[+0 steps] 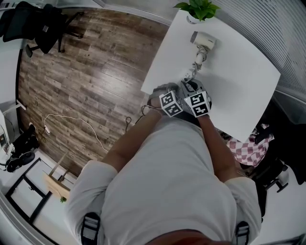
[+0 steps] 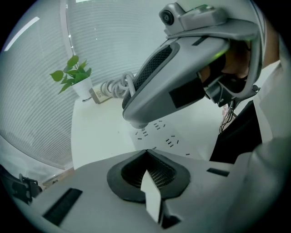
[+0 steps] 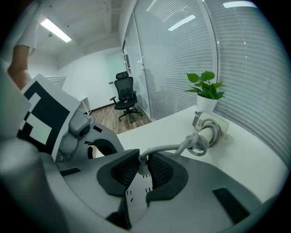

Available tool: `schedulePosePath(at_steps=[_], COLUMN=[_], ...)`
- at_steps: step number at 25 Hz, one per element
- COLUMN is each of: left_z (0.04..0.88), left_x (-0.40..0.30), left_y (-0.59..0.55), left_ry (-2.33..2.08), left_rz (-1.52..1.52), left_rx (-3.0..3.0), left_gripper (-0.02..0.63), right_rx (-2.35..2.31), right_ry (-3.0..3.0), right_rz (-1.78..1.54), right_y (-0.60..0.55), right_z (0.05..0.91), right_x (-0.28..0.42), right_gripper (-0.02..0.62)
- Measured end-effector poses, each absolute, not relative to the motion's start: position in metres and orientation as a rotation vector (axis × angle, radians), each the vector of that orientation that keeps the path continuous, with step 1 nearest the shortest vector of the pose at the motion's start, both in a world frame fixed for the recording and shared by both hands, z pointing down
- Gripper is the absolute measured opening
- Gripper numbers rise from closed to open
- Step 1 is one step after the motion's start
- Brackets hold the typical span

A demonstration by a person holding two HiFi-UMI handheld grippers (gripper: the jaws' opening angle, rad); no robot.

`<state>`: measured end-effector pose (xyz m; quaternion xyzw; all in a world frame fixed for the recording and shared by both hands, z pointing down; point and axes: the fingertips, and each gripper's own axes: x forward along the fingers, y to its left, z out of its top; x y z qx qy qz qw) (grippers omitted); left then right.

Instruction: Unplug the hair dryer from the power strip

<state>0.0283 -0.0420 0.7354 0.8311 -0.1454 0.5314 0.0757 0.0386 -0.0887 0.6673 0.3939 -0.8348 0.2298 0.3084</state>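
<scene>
A beige hair dryer [image 1: 203,39] [image 3: 209,129] lies at the table's far end beside a potted plant [image 1: 198,8]. Its coiled grey cord [image 3: 195,143] runs back to a white plug [image 3: 140,167]. My right gripper [image 3: 141,166] [image 1: 191,85] is shut on that plug, over the socket face of the white power strip [image 2: 159,134] [image 3: 136,193]. The plug's prongs are hidden. My left gripper [image 2: 145,154] [image 1: 168,93] points steeply down at the strip's near end. Its pads meet at the tips with nothing between them. Whether it touches the strip I cannot tell.
The white table [image 1: 239,72] has its left edge over a wood floor [image 1: 86,72]. A black office chair [image 1: 43,24] [image 3: 125,93] stands across the room. Slatted blinds [image 3: 236,59] line the wall behind the plant [image 3: 207,88]. A white cable [image 1: 71,119] lies on the floor.
</scene>
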Motion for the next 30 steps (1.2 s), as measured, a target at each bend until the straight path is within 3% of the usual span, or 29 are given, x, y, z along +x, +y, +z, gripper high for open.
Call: schedulePosePath(at_steps=[30], left_z=[0.733], left_x=[0.024], left_y=[-0.049], left_ry=[-0.468], left_rz=[1.619], left_rx=[2.525], left_gripper=[0.029], right_rx=[1.158], right_ry=[-2.05], right_rz=[0.63], right_y=[-0.046], right_z=[0.679], right_x=[0.125], right_gripper=[0.075])
